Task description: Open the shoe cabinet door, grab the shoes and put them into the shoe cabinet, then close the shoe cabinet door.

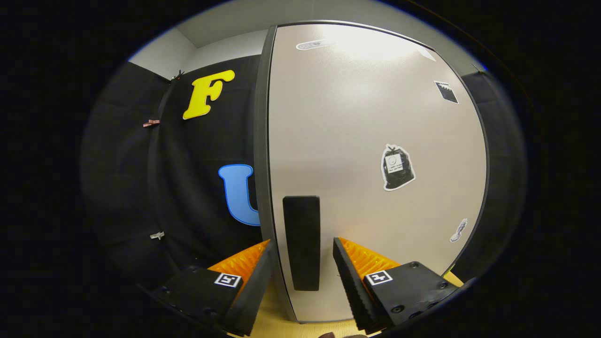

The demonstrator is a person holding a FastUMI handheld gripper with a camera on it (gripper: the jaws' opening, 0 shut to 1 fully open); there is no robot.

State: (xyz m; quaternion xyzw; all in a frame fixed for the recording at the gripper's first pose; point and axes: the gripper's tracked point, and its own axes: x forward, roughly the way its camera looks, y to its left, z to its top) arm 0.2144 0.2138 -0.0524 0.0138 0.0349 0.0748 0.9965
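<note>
The shoe cabinet door point(366, 141) ahead of my hand-held gripper point(303, 263) is pale beige with a dark grey edge. Its handle point(301, 241), between my spread fingers, is plain black. A black-and-white sticker point(397, 166) sits beyond it. The floor point(272, 319) below is yellowish.

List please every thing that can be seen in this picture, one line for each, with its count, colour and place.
Shoe cabinet door: one, pale beige with a dark frame, shut, straight ahead of the fingers.
Door handle: one, black, upright bar near the door's edge, between the two fingers and just beyond them.
Stickers: several on the door; one black and white bag shape at mid height, smaller ones near the top and the lower corner.
Booth wall: one, black cloth, beside the door.
Floor: yellowish, under the door.
Gripper: one, open, a finger on each side of the handle, not touching it.
</note>
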